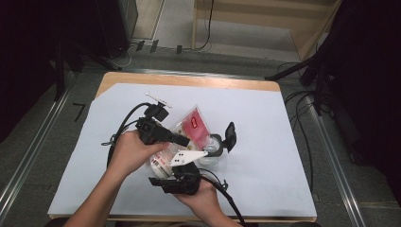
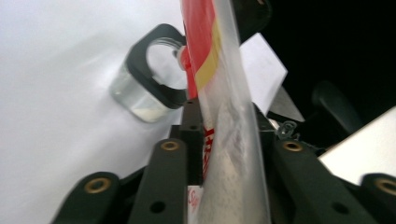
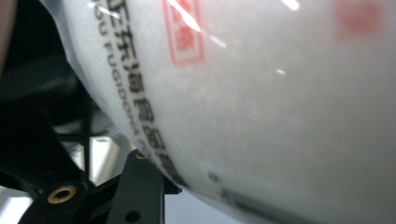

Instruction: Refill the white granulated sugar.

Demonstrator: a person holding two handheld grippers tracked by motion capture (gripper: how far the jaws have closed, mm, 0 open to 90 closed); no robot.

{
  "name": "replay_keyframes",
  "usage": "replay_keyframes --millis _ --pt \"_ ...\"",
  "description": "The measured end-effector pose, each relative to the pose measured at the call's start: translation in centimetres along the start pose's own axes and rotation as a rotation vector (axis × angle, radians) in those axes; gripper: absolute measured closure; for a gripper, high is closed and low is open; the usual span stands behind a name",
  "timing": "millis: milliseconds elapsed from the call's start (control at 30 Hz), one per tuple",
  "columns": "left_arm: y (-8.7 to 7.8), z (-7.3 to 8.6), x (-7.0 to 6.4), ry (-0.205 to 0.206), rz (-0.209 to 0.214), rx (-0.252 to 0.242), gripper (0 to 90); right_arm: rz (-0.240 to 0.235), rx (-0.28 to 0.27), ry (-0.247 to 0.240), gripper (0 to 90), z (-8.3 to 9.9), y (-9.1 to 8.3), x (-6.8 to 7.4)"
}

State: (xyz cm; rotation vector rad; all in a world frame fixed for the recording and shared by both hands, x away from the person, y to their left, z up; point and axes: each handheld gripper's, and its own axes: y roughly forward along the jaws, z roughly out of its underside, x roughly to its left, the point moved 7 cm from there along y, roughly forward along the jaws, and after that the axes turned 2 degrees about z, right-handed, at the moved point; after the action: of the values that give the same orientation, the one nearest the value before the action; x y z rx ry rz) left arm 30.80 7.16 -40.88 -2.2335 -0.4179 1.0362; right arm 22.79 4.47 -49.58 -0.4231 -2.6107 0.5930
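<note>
A clear plastic bag (image 1: 191,126) of white powder with a red label hangs tilted over the table. My left gripper (image 1: 185,140) is shut on the bag (image 2: 229,154) at its middle. From the near side, my right gripper (image 1: 173,167) sits at the bag's lower end, shut on it. One of its fingers (image 3: 140,186) touches the bag (image 3: 261,102) and the other is hidden behind it. A small glass jar (image 1: 212,150) stands just right of the bag, its black lid (image 1: 230,135) flipped open. The jar (image 2: 140,93) holds a little white powder.
A white sheet (image 1: 265,123) covers the wooden table (image 1: 189,79). Black cables (image 1: 120,130) trail from both grippers across the near left and near right. Floor rails and dark stands flank the table.
</note>
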Motion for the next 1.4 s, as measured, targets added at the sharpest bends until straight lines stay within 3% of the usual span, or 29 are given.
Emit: replay_keyframes --millis 100,333,467,767,833,967,1033,1133,1233,1400 --pt "0.3 -0.1 0.0 -0.005 -0.020 0.011 80.7 -0.003 0.015 -0.012 60.3 -0.1 0.2 0.1" --pt "0.5 -1.3 -0.3 -0.010 -0.063 0.039 79.8 0.058 0.040 -0.059 59.3 -0.7 0.3 0.0" --pt "0.4 -1.8 -0.4 -0.012 -0.060 0.033 78.6 0.071 0.051 -0.085 60.6 -1.1 0.4 -0.2" --pt "0.7 -1.4 0.1 -0.009 -0.030 0.026 73.4 0.070 0.048 -0.059 61.7 -0.7 0.7 -0.4" --pt "0.7 -1.5 0.2 -0.014 -0.046 0.023 75.4 0.065 0.042 -0.049 61.7 -0.7 0.7 -0.4" --pt "0.5 -1.3 -0.2 0.045 -0.039 0.023 72.6 0.059 0.027 -0.026 61.7 -1.0 0.4 -0.5" --pt "0.5 -1.2 -0.2 0.053 -0.039 0.024 70.9 0.055 0.023 -0.028 61.7 -1.0 0.2 -0.5" --pt "0.5 -1.1 0.0 0.019 -0.032 0.024 75.2 0.051 0.024 -0.037 61.7 -1.0 0.0 -0.3" --pt "0.5 -1.3 0.3 -0.052 -0.013 0.010 77.3 0.055 0.030 -0.064 61.2 -1.0 0.0 -0.1" --pt "0.5 -1.4 0.3 -0.062 -0.026 -0.004 77.6 0.087 0.039 -0.097 61.0 -1.1 0.0 0.0"
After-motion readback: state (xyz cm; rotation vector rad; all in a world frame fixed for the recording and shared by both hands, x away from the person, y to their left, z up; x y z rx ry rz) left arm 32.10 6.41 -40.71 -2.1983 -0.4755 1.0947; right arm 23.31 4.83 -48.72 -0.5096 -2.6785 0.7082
